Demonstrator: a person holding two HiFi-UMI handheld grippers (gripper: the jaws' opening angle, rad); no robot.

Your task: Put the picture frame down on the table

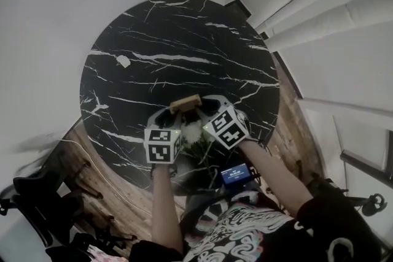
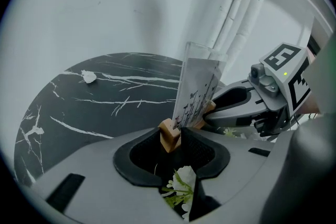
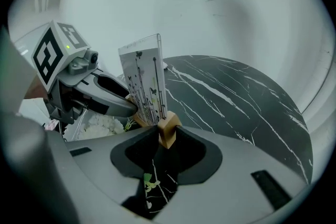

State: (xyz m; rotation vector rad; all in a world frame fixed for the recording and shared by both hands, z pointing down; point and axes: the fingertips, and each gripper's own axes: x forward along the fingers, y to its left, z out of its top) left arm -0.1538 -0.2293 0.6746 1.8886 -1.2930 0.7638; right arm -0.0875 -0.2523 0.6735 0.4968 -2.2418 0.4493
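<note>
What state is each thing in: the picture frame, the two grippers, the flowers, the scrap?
picture frame: upright, held by its wooden base at both ends.
left gripper: shut on one end of the base.
right gripper: shut on the other end.
flowers: in bloom, under the grippers.
white scrap: lying loose on the table.

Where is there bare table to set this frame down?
The middle, far and right of the round black marble table are bare up to its rim. A small white scrap lies far left. The near edge is crowded: white flowers beneath the left gripper and right gripper holding the wooden-based picture frame.
</note>
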